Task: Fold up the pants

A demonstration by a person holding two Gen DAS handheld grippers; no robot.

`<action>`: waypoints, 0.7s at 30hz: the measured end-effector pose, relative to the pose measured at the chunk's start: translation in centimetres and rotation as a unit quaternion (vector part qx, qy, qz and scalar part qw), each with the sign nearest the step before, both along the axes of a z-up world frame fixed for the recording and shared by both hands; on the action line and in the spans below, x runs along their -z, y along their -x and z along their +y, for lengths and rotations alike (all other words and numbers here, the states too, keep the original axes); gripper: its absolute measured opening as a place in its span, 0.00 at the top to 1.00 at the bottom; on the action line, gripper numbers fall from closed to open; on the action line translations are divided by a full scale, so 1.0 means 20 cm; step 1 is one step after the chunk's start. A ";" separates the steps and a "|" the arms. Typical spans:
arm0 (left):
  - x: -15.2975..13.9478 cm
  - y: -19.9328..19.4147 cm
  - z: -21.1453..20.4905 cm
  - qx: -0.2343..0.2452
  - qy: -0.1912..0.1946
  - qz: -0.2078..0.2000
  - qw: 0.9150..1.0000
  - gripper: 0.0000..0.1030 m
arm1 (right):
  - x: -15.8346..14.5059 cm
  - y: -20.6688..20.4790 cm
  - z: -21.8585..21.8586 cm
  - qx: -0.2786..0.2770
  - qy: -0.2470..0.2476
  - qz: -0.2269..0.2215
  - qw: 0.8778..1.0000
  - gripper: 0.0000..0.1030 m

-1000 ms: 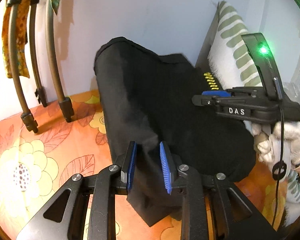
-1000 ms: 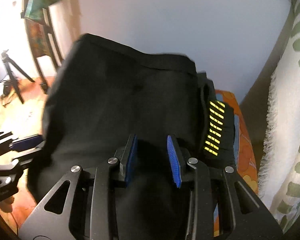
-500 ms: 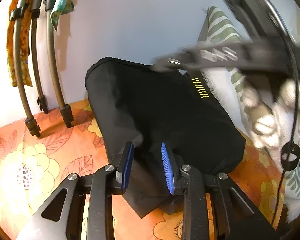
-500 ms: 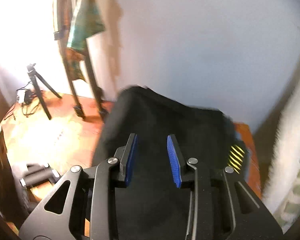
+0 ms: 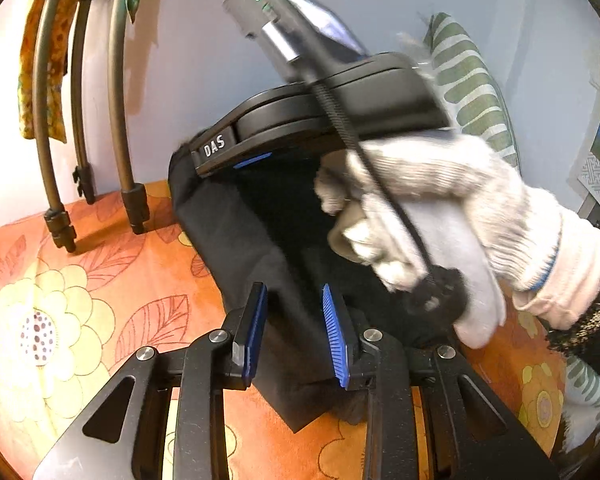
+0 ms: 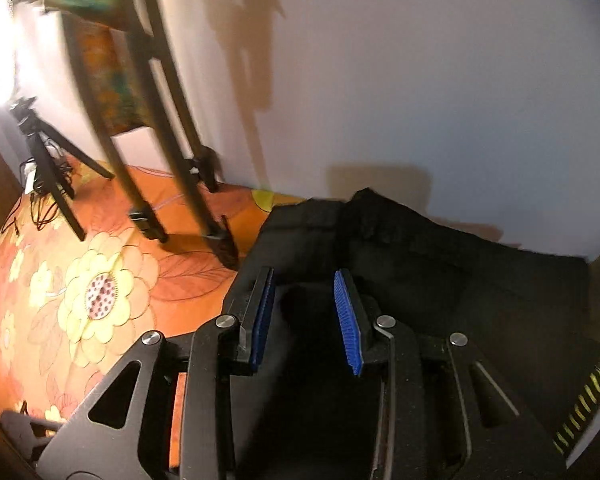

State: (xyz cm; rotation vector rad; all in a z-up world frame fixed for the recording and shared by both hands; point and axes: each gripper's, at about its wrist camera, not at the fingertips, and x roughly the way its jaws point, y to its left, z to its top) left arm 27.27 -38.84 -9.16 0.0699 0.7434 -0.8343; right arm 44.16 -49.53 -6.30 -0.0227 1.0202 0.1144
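Since the pants (image 5: 236, 232) lie bunched in one black heap on the flower-print sheet (image 5: 80, 280), against the wall and just beside the striped pillow (image 5: 472, 92), flatten them before you make another fold. Your left gripper (image 5: 294, 332) hovers at the near edge with its jaws spread and no cloth between the pads. Your right gripper (image 6: 306, 316) hangs over the far end, jaws spread too and holding nothing. Judging from the loose hump in the cloth, you should press it down with one gripper while the other takes a single edge layer, not the whole bundle, and draws it across evenly. Keep the yellow-striped patch (image 6: 580, 408) in sight as a guide to which end is which. Watch the stand legs (image 5: 120, 120) on your left when you swing outward. Count: one pair of pants, one pillow, two grippers, three curved legs in the left view, and one small tripod (image 6: 48, 168) further off.
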 end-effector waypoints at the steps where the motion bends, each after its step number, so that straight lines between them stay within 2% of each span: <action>1: 0.00 0.00 0.00 0.001 0.001 0.003 1.000 0.73 | -0.01 0.00 -0.01 0.002 -0.003 0.001 1.000 0.71; 5: 0.00 0.01 -0.01 0.007 0.002 0.005 1.000 0.73 | -0.13 0.16 -0.08 0.018 -0.020 -0.037 0.999 0.69; 8: -0.01 0.01 0.01 0.008 0.009 0.015 1.000 0.73 | -0.18 0.37 -0.21 0.052 -0.018 -0.049 0.997 0.69; 10: -0.03 0.02 0.05 0.010 0.009 0.018 1.000 0.73 | -0.17 0.48 -0.28 0.065 0.007 -0.042 0.997 0.69; 13: -0.06 0.06 0.12 0.007 0.004 0.023 1.000 0.70 | -0.06 0.55 -0.42 0.102 0.088 -0.009 0.991 0.69; 15: -0.07 0.07 0.18 0.001 0.001 0.029 1.000 0.70 | 0.02 0.57 -0.55 0.125 0.081 0.005 0.989 0.69; 17: -0.10 0.10 0.25 -0.009 -0.004 0.031 0.999 0.70 | 0.02 0.57 -0.60 0.135 0.067 0.001 0.989 0.70; 18: -0.11 0.11 0.27 -0.011 -0.007 0.032 0.999 0.70 | 0.01 0.57 -0.59 0.140 0.080 -0.001 0.987 0.70; 20: -0.14 0.14 0.32 -0.015 -0.010 0.034 0.999 0.60 | 0.00 0.58 -0.59 0.141 0.109 0.005 0.984 0.70; 21: -0.15 0.15 0.35 -0.018 -0.010 0.033 0.999 0.58 | 0.00 0.58 -0.59 0.143 0.117 0.007 0.983 0.70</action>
